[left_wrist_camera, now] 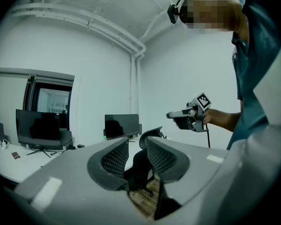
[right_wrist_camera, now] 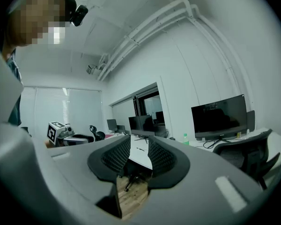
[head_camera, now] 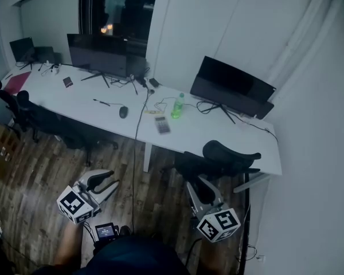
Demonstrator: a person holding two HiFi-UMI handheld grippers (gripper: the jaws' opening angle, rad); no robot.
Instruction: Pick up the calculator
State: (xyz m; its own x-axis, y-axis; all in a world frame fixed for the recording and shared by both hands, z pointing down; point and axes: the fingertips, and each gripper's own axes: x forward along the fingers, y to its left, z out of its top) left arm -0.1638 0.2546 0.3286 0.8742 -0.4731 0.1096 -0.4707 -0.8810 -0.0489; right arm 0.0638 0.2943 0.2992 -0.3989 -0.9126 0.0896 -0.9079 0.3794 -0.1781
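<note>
Entries, obscured or unresolved:

1. Calculator [head_camera: 162, 125] on desk [head_camera: 92, 105]: blurred, so I could not read its keys or display.
2. Small dark object [head_camera: 67, 82] near the far monitor [head_camera: 97, 53]: too small to name (flat, no more).
3. Chair [left_wrist_camera: 136, 165]: largely hidden behind my left claw [left_wrist_camera: 137, 144].
4. Second chair [right_wrist_camera: 246, 156]: lower part hidden behind my right claw [right_wrist_camera: 138, 149].
5. My left forearm [head_camera: 69, 250]: blurred and cut off by the bottom edge.
</note>
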